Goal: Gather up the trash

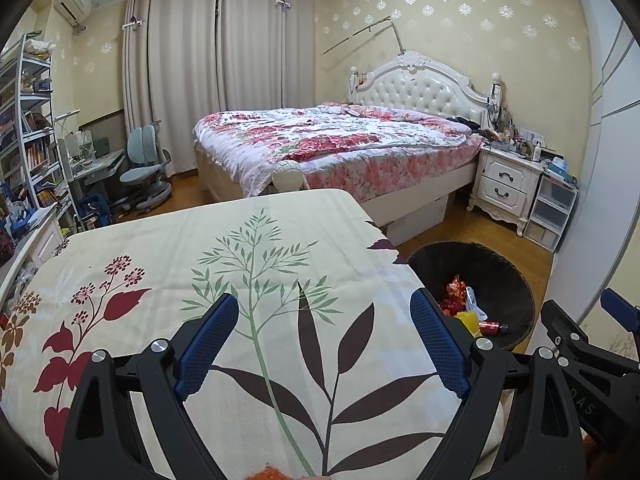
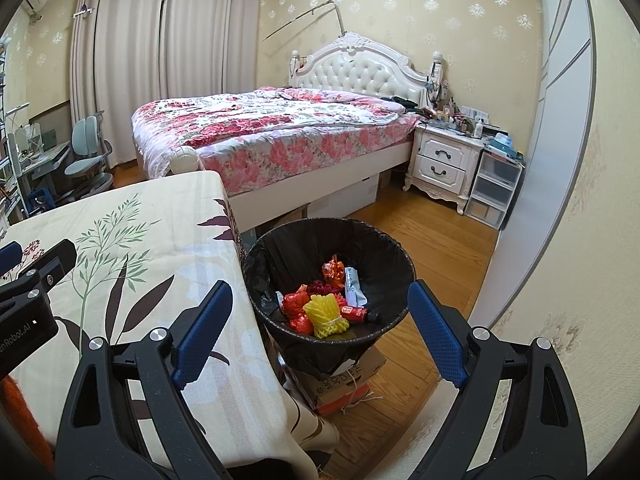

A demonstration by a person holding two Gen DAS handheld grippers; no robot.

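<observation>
Right wrist view shows your right gripper (image 2: 320,336) wide and empty above the bin (image 2: 326,240), trash (image 2: 326,314) already inside; left gripper (image 1: 324,344) likewise wide over the bare surface (image 1: 168,248).

Open right tool (image 2: 320,334) above trash-filled bin (image 2: 404,276) beside table (image 2: 168,216).

bed (image 1: 340,140) floral quilt | nightstand (image 1: 506,184) (cluttered top) | desk chair (image 1: 146,168)

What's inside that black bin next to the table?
The bin holds a yellow foam net, red and orange wrappers, a small red bottle and a white packet. Anything beneath them is hidden.
</observation>
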